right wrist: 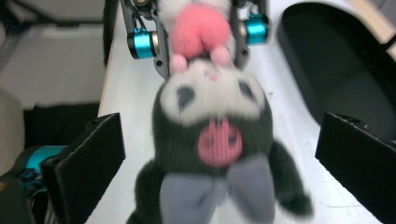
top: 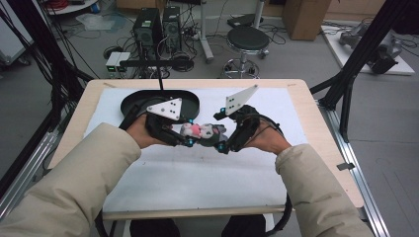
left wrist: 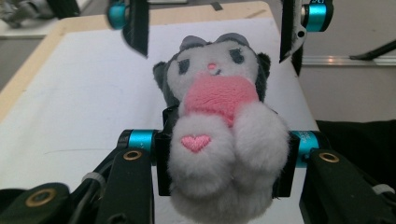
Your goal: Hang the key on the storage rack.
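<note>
The plush toy (top: 201,132) hangs above the white surface (top: 197,177), between both hands. The left tool (top: 186,138) clamps its pale lower body. The right tool (top: 221,140) stands wide around its dark head, jaws clear. A black tray (top: 133,101) sits behind.

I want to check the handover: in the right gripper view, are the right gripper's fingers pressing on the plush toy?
No: the right gripper fingers stand apart from the plush toy, with gaps on both sides.

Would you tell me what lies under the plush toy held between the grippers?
Under the plush toy lies the white mat over the wooden table; the patch directly beneath is hidden by the toy and the left gripper.
</note>
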`<move>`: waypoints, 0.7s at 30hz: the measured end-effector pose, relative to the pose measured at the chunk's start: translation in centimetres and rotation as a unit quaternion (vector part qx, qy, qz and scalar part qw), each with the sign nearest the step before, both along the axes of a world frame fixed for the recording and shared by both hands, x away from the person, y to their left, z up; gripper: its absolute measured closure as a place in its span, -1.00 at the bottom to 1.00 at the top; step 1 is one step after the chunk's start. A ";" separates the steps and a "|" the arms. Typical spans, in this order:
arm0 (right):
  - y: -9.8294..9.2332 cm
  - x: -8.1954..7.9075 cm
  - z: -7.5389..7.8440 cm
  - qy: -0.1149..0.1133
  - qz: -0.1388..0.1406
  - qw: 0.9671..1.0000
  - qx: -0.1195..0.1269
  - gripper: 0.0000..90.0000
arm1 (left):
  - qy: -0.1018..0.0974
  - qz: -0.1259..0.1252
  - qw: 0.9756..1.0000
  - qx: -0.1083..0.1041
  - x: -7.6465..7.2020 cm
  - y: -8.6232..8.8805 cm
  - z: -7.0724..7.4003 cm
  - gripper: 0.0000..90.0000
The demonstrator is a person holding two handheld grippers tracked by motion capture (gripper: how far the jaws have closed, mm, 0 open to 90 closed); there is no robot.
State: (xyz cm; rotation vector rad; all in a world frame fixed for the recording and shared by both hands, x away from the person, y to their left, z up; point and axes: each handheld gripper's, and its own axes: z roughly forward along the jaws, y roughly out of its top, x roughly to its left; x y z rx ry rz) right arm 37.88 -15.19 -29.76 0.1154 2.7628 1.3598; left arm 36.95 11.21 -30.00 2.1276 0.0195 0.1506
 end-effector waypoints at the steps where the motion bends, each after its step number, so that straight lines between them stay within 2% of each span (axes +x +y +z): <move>1: -0.4 -0.1 -0.1 0.000 -0.013 1.000 0.007 -0.99 | 0.000 0.011 1.000 -0.006 0.0 0.5 0.2 0.24; 2: -1.0 -0.2 -0.3 -0.008 -0.021 1.000 0.016 -0.99 | -0.001 0.021 1.000 -0.008 0.1 0.9 0.4 0.24; 6: -3.0 -0.6 -1.1 -0.008 -0.057 0.998 0.037 -0.99 | -0.006 0.065 0.998 -0.025 0.3 2.9 1.3 0.24; 10: -5.3 -0.8 -1.9 -0.007 -0.104 0.992 0.068 -0.99 | -0.020 0.108 0.993 -0.031 0.4 4.7 2.0 0.24; 11: -5.7 -0.8 -2.0 -0.008 -0.114 0.991 0.071 -0.99 | -0.021 0.122 0.992 -0.034 0.5 5.1 2.1 0.24; 14: -7.3 -1.0 -2.6 -0.006 -0.146 0.985 0.090 -0.99 | -0.023 0.165 0.985 -0.049 0.7 6.4 2.2 0.24; 18: -9.5 -1.4 -3.6 -0.014 -0.187 0.975 0.118 -0.99 | -0.025 0.229 0.971 -0.058 1.0 8.2 2.2 0.24; 21: -10.9 -1.8 -4.1 -0.015 -0.217 0.967 0.131 -0.99 | -0.029 0.271 0.960 -0.059 1.2 9.1 2.2 0.24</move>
